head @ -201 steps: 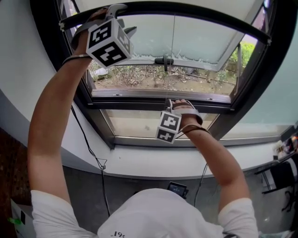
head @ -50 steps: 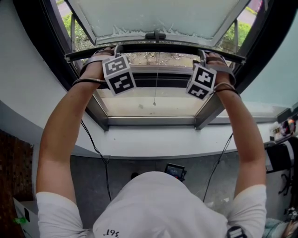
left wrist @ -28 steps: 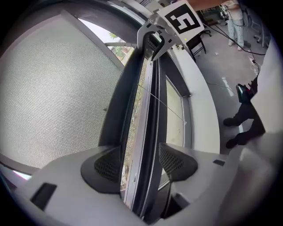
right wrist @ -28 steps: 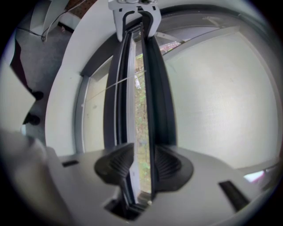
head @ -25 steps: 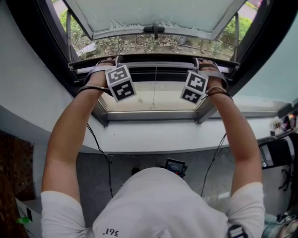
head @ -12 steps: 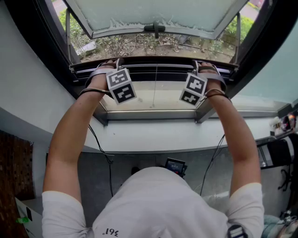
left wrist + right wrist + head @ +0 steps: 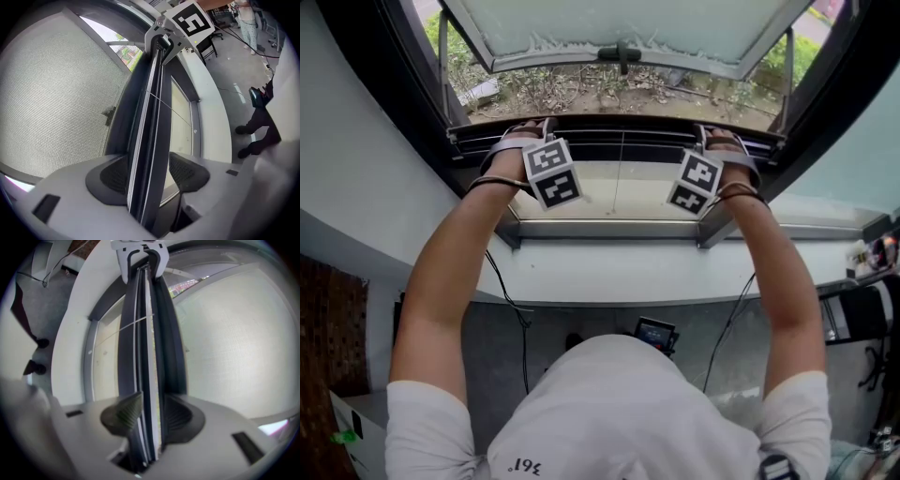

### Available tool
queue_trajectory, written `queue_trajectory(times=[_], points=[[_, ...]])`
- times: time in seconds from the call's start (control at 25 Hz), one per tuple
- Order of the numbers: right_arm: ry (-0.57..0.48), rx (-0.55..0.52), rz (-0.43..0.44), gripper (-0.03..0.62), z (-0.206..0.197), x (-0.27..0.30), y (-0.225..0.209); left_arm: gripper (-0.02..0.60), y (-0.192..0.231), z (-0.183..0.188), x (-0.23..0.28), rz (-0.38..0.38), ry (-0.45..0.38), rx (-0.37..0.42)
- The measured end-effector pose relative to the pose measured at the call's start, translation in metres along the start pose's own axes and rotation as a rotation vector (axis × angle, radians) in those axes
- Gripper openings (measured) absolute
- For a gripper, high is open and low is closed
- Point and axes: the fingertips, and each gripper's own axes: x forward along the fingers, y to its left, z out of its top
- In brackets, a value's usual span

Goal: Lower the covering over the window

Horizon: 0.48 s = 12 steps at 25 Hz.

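The window covering is a fine mesh screen [image 7: 56,103] [image 7: 225,343] that ends in a dark bottom bar [image 7: 619,142]. The bar lies level across the window, at the height of the middle frame rail. My left gripper [image 7: 520,133] is shut on the bar near its left end, and my right gripper [image 7: 724,137] is shut on it near its right end. In the left gripper view the bar [image 7: 149,140] runs between the pads of the left gripper [image 7: 149,174]. In the right gripper view the bar [image 7: 145,357] passes through the right gripper [image 7: 150,417]. A thin pull cord [image 7: 622,178] hangs from the bar's middle.
Behind the screen the window sash [image 7: 619,23] is tilted open outward, with its handle [image 7: 621,53] at the lower edge. A white sill [image 7: 609,272] runs below the fixed lower pane. Cables hang down the wall to the floor, where a small device [image 7: 656,330] lies.
The bar has come down from the window's top to the middle rail. Eight seconds ago only the left gripper held it; both grip it now. In the last half second it hardly moved.
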Motion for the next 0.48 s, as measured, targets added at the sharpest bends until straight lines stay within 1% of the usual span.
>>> queue_trajectory(times=[0.48], points=[[0.003, -0.004, -0.001, 0.144, 0.0011, 0.0016, 0.0052, 0.267, -0.0038, -0.0024, 0.0027, 0.005, 0.004, -0.001]])
